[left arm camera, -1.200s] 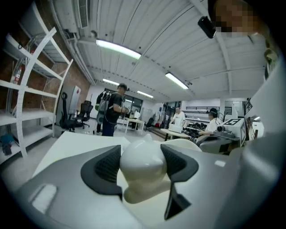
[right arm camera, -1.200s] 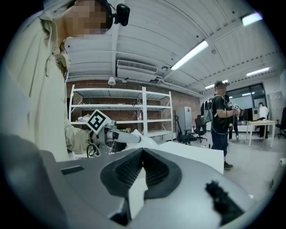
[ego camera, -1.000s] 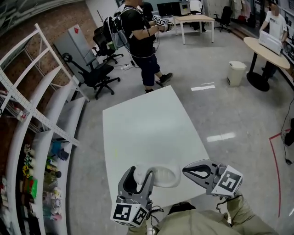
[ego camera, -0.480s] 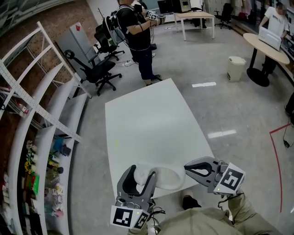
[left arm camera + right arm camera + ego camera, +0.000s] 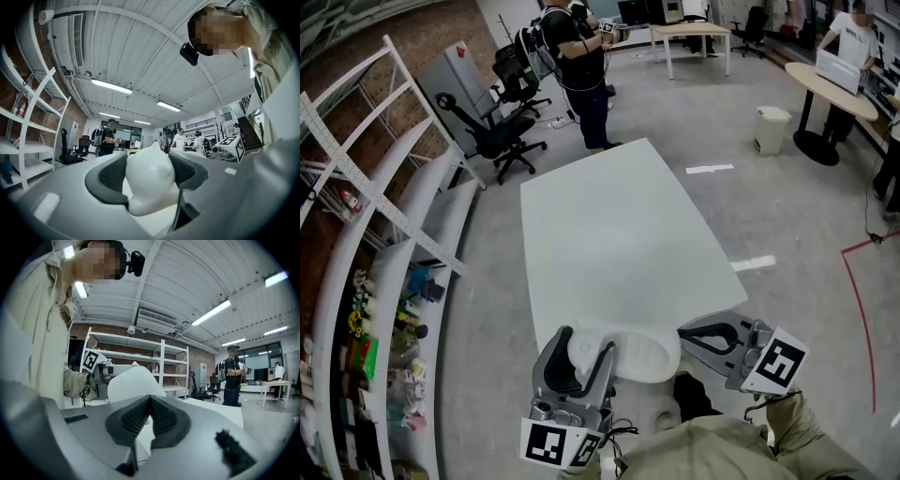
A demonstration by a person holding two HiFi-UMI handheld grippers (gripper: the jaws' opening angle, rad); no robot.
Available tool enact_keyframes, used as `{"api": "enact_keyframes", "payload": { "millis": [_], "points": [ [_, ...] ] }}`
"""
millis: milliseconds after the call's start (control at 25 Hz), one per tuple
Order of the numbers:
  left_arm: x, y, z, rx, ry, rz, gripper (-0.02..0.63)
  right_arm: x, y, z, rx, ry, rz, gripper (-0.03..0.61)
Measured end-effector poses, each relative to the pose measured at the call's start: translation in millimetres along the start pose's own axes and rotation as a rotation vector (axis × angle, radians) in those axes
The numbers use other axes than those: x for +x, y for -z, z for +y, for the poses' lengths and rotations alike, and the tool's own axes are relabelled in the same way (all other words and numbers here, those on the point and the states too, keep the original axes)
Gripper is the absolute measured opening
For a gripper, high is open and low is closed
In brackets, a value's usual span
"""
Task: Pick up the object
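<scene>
The object (image 5: 630,354) is a smooth white rounded piece with small ear-like points, seen close up as a white lump (image 5: 149,180) in the left gripper view. It sits at the near edge of the white table (image 5: 609,244) and overhangs it. My left gripper (image 5: 586,344) is shut on its left part, dark pads pressed on both sides. Just off the object's right side, my right gripper (image 5: 683,332) is shut, pads meeting with nothing between them (image 5: 150,401). The object (image 5: 132,380) shows just behind those pads.
A white shelf rack (image 5: 384,281) with small items runs along the left. Office chairs (image 5: 492,141) and a standing person (image 5: 577,66) are beyond the table's far end. A bin (image 5: 769,127) and a round table (image 5: 834,94) are at far right.
Both grippers and the white object have drawn back toward me; the object now hangs over the table's near edge. The left gripper kept its hold throughout.
</scene>
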State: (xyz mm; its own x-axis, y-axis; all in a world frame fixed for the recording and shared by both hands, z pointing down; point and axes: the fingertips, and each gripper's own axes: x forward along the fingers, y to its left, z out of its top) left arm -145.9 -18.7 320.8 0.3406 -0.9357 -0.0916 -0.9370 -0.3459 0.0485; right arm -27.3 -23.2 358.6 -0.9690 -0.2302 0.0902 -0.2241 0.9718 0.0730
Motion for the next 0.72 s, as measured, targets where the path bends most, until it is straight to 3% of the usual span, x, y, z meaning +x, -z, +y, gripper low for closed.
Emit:
{"api": "enact_keyframes", "payload": {
  "millis": [360,720],
  "points": [
    [-73,-18,-21,0.007,0.018,-0.031,0.284,-13,-17,77,-0.045,-0.002,0.011,0.003],
    [-79,-29,-33,-0.017,0.015,-0.064,0.284,-27,-33,85,-0.06,0.002,0.002,0.003]
  ]
}}
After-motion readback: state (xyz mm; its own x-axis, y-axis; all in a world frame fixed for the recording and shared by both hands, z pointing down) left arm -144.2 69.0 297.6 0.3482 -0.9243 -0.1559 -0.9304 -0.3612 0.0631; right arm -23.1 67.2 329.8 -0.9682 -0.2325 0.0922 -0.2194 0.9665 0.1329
